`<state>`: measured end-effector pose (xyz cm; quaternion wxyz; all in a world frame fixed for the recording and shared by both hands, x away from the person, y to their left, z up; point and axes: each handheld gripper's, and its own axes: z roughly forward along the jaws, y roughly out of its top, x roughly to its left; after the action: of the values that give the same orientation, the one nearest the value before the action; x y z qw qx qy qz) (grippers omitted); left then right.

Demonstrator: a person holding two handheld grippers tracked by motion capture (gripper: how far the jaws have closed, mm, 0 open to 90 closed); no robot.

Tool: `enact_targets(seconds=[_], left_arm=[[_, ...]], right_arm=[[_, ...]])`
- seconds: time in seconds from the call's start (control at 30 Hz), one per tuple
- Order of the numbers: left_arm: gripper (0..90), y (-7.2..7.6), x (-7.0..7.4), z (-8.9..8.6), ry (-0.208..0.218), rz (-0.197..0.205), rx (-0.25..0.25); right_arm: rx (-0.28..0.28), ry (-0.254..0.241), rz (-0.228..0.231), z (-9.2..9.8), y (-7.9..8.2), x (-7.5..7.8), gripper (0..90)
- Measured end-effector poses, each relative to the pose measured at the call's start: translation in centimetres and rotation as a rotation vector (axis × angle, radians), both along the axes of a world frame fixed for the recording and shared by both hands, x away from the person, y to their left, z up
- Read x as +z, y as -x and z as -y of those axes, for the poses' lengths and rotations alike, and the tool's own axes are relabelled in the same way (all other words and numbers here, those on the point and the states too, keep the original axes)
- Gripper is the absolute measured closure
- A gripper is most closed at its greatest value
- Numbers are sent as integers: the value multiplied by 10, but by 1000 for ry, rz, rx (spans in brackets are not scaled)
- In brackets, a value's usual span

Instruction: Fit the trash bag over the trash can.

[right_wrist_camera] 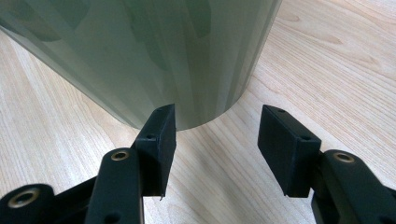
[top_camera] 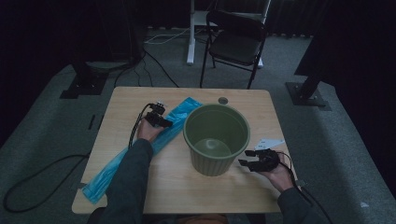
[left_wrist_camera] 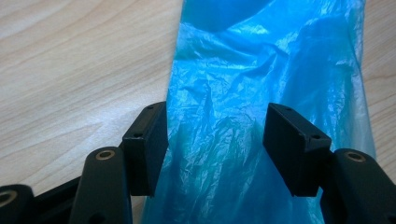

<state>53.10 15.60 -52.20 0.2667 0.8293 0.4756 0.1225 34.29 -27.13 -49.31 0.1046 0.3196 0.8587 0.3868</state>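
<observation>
A long blue plastic bag [top_camera: 116, 164] lies flat and slantwise on the left half of the wooden table [top_camera: 177, 191]. My left gripper [top_camera: 162, 122] hovers low over the bag's far part, open. In the left gripper view the crinkled bag [left_wrist_camera: 261, 60] runs under and between the wide jaws of the left gripper [left_wrist_camera: 215, 140], and the pads do not press on it. An upright green ribbed bin [top_camera: 217, 161] stands at mid table with nothing in it. My right gripper [top_camera: 247, 157] rests open beside the bin's base on the right. In the right gripper view the bin wall [right_wrist_camera: 163, 51] rises just beyond the right gripper [right_wrist_camera: 215, 140].
A small white paper scrap [top_camera: 269, 142] lies right of the bin. A grey round cap [top_camera: 223, 100] sits near the table's far edge. A black folding chair [top_camera: 236, 42] and stand feet are on the carpet beyond; cables trail on the floor at left.
</observation>
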Motion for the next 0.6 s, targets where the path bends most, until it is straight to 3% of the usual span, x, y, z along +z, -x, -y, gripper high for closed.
enact_targets(seconds=[0.23,0.4,0.47,0.5,0.6], left_arm=[[457,5,-1,4,-52,33,-16],[710,12,-2,5,-30,59,-36],[710,16,-2,5,-19,59,-55],[830,17,-2,4,-8,50,-63],[889,20,0,-2,11,14,-89]], right_arm=[[1,3,-1,0,0,0,462],[6,6,-2,-1,0,-1,462],[6,6,-3,-1,1,-1,462],[5,7,-4,-1,1,-1,462],[2,5,-6,1,1,-1,463]])
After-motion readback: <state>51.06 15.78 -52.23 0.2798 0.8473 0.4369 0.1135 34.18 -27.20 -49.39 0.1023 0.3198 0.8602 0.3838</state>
